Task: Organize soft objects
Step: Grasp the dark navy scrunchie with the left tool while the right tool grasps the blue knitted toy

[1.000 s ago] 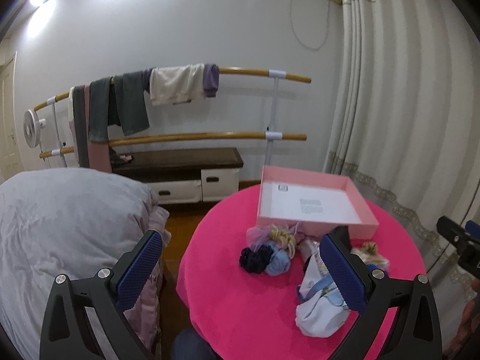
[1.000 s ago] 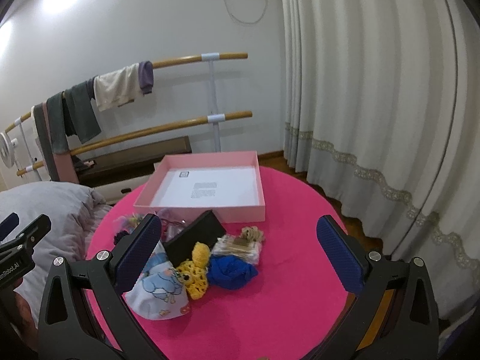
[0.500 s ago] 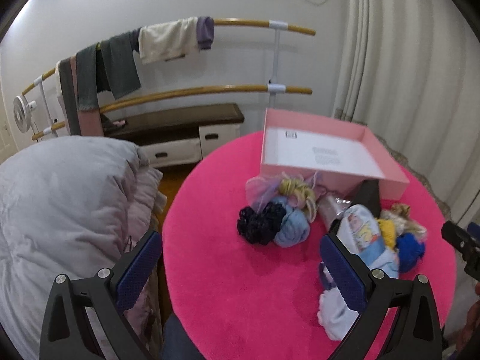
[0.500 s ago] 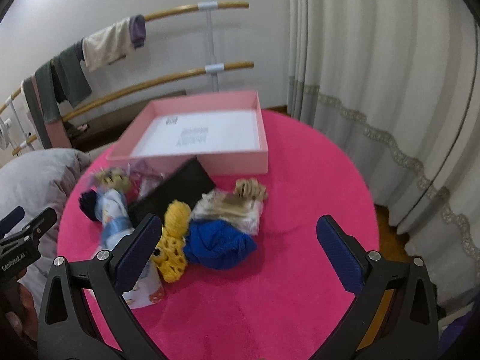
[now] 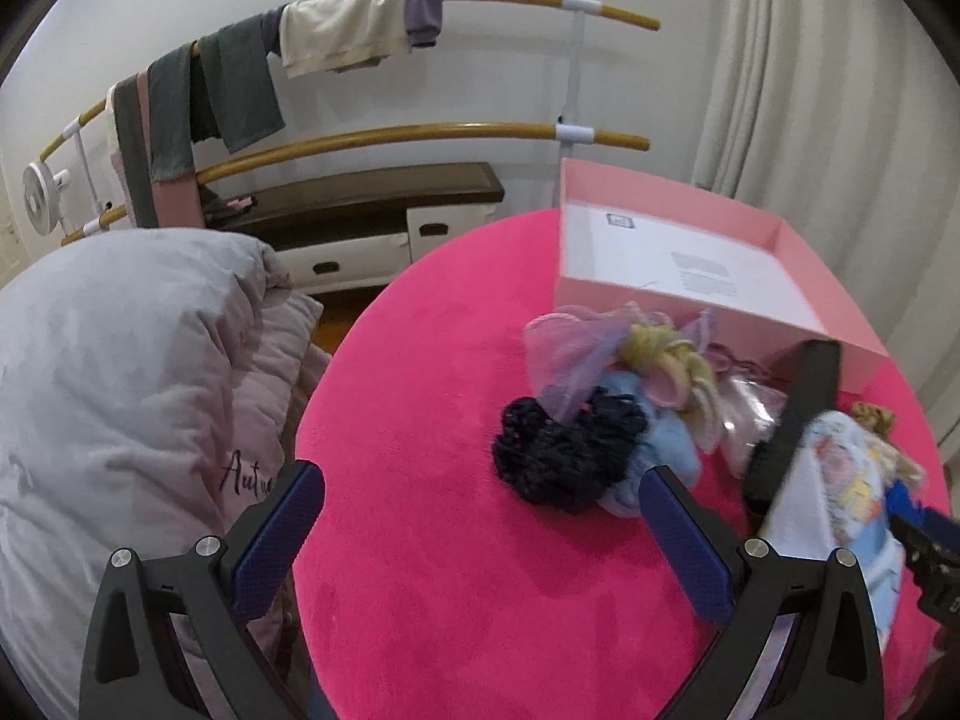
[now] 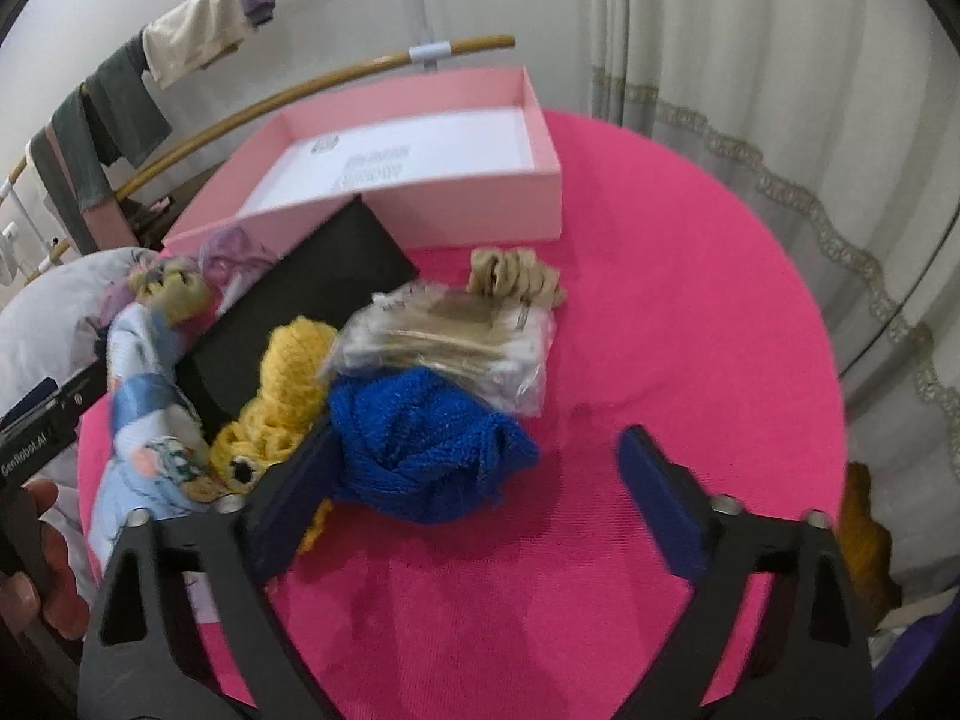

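A heap of soft things lies on the round pink table (image 5: 420, 540) in front of an open pink box (image 5: 690, 252). In the left wrist view I see a dark navy scrunchie (image 5: 558, 456), a light blue one (image 5: 654, 438), purple tulle (image 5: 564, 354) and a printed cloth (image 5: 840, 480). My left gripper (image 5: 480, 534) is open over bare cloth, near side of the navy scrunchie. My right gripper (image 6: 480, 498) is closing around a blue knitted ball (image 6: 420, 444). The ball lies against the left finger, apart from the right one. A yellow crochet piece (image 6: 288, 384) lies beside it.
A black flat case (image 6: 312, 300), a clear bag of beige items (image 6: 456, 336) and a beige scrunchie (image 6: 516, 276) lie behind the ball. A grey duvet (image 5: 120, 360) bulges left of the table. White curtains (image 6: 750, 60) hang at the right.
Both grippers have sunk toward the table and tipped downward. The right jaws have narrowed, and the blue ball now lies between them. The left gripper came closer to the navy scrunchie.
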